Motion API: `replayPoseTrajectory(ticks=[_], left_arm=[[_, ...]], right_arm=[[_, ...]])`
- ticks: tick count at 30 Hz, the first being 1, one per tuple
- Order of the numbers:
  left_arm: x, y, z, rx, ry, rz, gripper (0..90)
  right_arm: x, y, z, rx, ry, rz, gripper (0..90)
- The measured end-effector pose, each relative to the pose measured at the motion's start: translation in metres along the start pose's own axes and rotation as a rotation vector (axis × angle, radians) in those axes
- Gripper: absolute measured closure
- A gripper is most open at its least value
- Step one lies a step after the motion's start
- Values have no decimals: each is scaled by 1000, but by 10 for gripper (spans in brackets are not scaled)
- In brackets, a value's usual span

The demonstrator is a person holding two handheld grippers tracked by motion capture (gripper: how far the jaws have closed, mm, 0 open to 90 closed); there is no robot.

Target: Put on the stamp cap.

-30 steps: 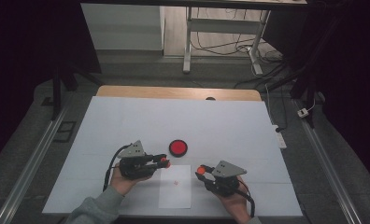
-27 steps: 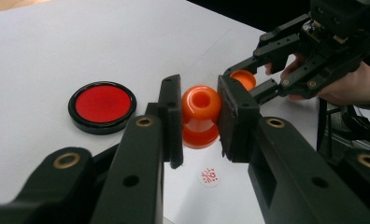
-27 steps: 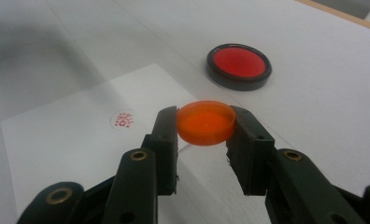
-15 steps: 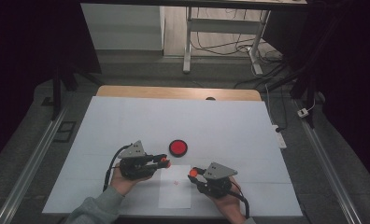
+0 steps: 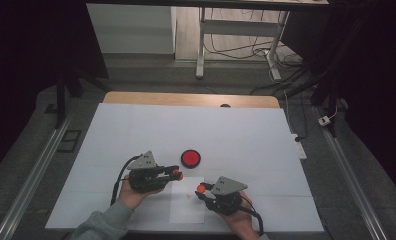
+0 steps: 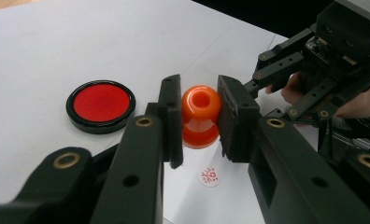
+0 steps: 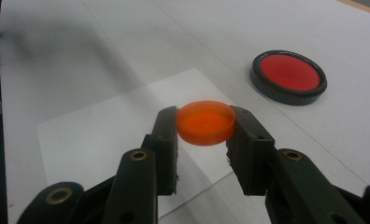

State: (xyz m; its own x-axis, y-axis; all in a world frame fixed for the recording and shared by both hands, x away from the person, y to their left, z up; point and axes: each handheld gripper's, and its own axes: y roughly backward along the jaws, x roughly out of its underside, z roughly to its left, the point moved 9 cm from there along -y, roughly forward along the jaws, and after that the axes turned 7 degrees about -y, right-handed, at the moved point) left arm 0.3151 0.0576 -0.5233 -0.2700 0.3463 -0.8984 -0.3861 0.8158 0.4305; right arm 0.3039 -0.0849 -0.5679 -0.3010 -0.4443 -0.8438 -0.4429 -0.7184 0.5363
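My left gripper (image 6: 199,119) pinches the orange stamp (image 6: 200,115) above the sheet of paper (image 5: 186,207), and my right gripper (image 7: 204,126), pinching the stamp's orange cap (image 7: 205,122), faces it from just beside.

Orange stamp (image 6: 200,116), orange cap (image 7: 205,122), red-and-black ink pad (image 5: 190,158), white paper (image 7: 103,135)
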Motion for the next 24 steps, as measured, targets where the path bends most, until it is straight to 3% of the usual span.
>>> replayPoseTrajectory(ticks=[16,24], left_arm=[[-2,-6,-8,18,-15,-2,724],[-7,-12,-22,68,-22,-11,724]], right_arm=[[0,-6,8,-23,11,6,640],[0,-8,11,-24,15,16,640]])
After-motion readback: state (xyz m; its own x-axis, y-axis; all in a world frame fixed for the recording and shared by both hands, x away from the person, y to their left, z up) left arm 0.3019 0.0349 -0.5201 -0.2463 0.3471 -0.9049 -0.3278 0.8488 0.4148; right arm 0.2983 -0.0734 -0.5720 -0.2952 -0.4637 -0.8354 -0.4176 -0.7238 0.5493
